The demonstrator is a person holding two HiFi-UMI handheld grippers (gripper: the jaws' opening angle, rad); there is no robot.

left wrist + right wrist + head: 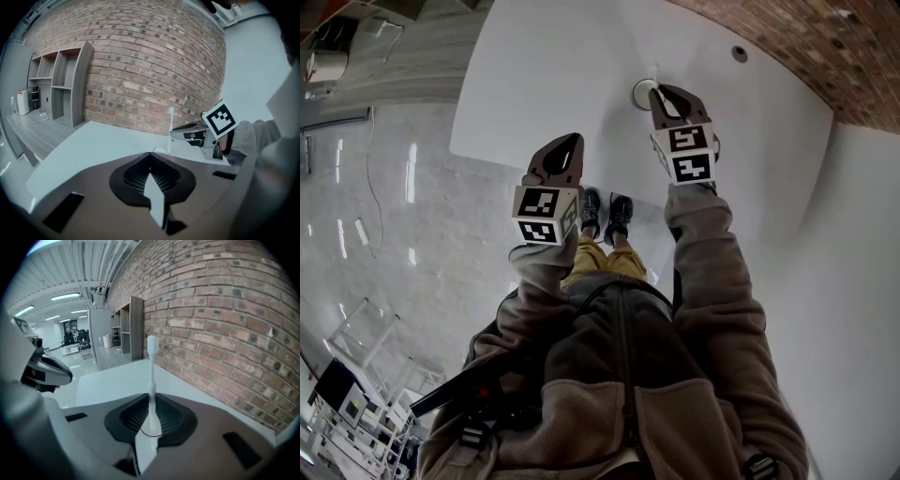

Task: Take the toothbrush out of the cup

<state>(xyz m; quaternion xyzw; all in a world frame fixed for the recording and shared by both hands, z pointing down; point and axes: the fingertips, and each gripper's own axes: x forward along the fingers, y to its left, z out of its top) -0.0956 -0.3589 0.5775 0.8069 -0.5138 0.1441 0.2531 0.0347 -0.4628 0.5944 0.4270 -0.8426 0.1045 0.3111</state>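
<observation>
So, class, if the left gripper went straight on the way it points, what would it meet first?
The left gripper would probably meet the cup with the toothbrush, slightly right of its line; otherwise the brick wall.

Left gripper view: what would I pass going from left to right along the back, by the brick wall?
White container → grey shelf unit → toothbrush, standing upright → right tongs, holding it → the person's sleeve.
</observation>
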